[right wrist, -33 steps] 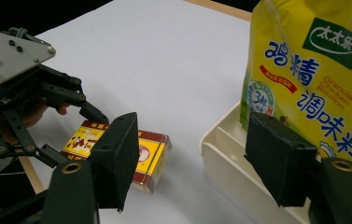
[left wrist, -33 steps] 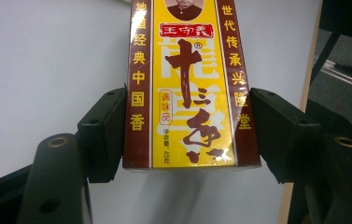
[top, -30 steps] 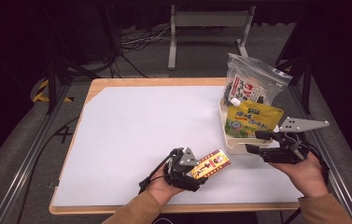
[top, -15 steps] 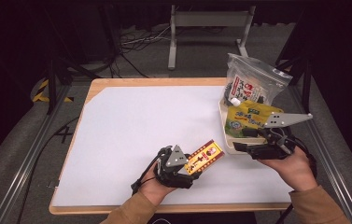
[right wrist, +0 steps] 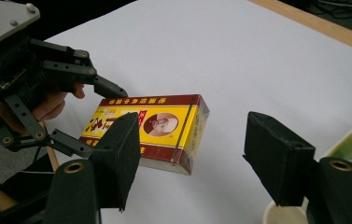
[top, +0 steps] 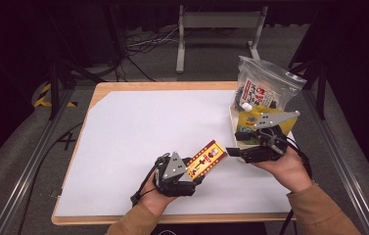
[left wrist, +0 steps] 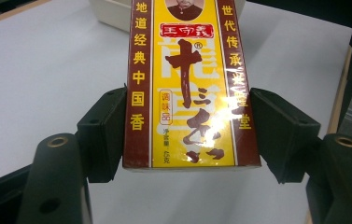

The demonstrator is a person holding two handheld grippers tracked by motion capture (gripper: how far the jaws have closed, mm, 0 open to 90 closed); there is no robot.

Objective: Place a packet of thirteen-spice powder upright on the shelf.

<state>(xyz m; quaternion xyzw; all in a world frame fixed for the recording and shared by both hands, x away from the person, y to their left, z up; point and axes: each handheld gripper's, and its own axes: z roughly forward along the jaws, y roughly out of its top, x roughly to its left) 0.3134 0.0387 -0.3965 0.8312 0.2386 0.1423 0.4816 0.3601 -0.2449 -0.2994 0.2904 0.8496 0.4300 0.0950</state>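
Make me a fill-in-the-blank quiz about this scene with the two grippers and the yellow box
1. The left gripper is shut on the yellow and red ____.
2. The right gripper's jaws stand ____, with nothing between them.
3. The box is held ____ the white table, not resting on it.
4. Behind the right gripper, a clear plastic ____ stands at the table's edge.

Missing words: box; open; above; bag

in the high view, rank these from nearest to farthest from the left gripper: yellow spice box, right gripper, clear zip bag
1. yellow spice box: clamped in the left gripper.
2. right gripper: to its right, past the box's far end.
3. clear zip bag: far right, at the table's edge.
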